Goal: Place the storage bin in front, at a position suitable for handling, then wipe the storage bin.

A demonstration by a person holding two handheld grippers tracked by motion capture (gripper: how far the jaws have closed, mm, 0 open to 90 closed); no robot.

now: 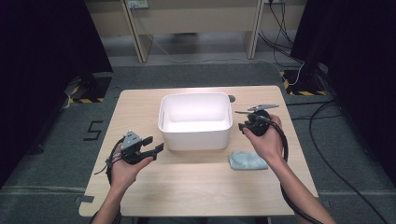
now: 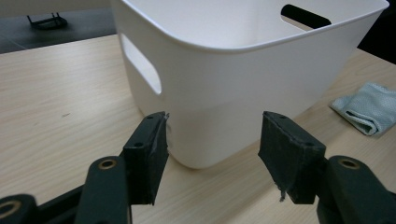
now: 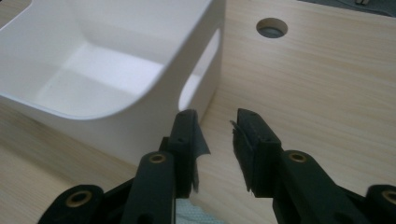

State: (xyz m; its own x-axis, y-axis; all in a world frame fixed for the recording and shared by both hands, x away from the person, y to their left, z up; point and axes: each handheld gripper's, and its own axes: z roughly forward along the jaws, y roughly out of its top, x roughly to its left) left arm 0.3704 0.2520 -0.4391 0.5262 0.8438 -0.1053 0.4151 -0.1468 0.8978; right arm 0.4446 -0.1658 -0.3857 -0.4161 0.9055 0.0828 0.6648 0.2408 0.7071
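The left hand-held gripper is held wide and empty at the bin's left corner. The bin is set mid-bench, empty. The right hand-held gripper, narrower and empty, is held beside its right handle slot, probably for a two-sided lift. A cloth lies near the bin's right front corner.

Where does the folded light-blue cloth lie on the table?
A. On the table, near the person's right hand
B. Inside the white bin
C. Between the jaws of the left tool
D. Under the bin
A: the cloth lies flat on the table beside the right hand, outside the white bin.
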